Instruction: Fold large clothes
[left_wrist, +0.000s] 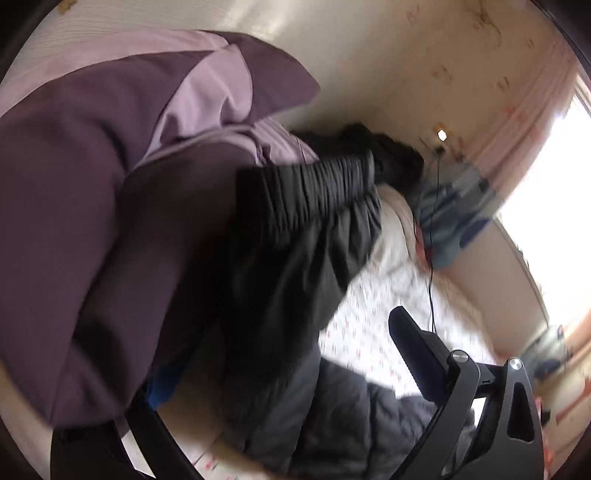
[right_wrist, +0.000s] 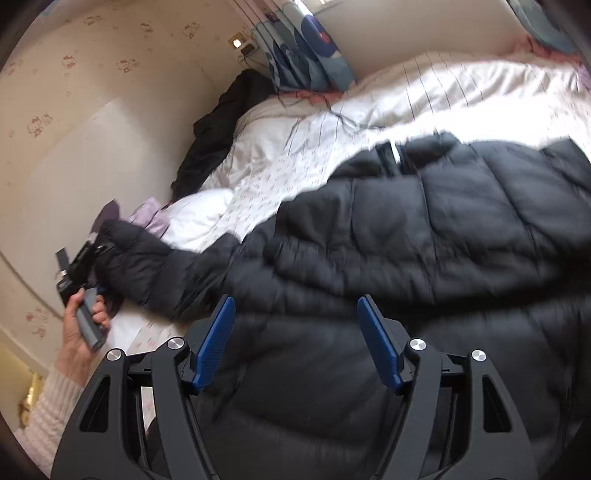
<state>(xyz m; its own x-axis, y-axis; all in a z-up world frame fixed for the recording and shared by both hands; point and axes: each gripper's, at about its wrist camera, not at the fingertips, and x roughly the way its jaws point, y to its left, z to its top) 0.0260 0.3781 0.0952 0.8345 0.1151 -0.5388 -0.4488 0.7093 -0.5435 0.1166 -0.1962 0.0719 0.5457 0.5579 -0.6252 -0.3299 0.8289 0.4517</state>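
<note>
Here my black puffer jacket (right_wrist: 424, 229) lies across the white bed (right_wrist: 461, 88), its sleeve stretched leftward to my left gripper (right_wrist: 79, 266), whose tips the cuff hides, so I cannot tell its grip. My right gripper (right_wrist: 295, 343) hovers over the jacket, blue fingers (right_wrist: 216, 343) wide apart, holding nothing. Purple clothing (left_wrist: 110, 184) crowds the blurred left view.

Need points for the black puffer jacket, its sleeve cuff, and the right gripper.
black puffer jacket (right_wrist: 424, 229): right wrist view, on the quilted body.
sleeve cuff (left_wrist: 317, 181): left wrist view, on the gathered elastic band.
right gripper (right_wrist: 295, 343): right wrist view, midway between the blue fingertips, open over the jacket.
</note>
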